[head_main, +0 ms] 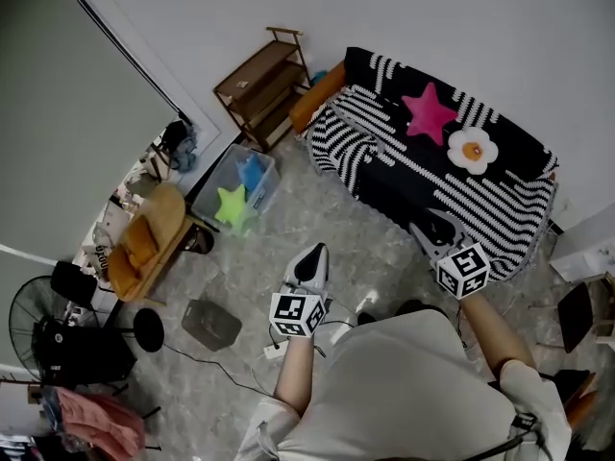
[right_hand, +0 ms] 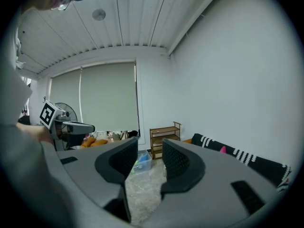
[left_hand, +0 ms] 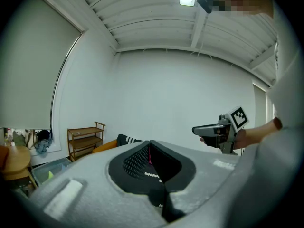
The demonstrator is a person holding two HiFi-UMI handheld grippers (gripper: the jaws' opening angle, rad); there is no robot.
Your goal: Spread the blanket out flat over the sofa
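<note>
The blanket [head_main: 500, 205], black with white stripes, lies spread over the sofa [head_main: 319, 92], covering seat, back and front, with a pink star cushion [head_main: 428, 111] and a white flower cushion [head_main: 472, 149] on top. The left tongs [left_hand: 149, 145] are together with nothing clamped, out over the floor [head_main: 375, 243] short of the sofa. The right tongs [right_hand: 149, 159] stand apart and empty, close before the sofa's front.
</note>
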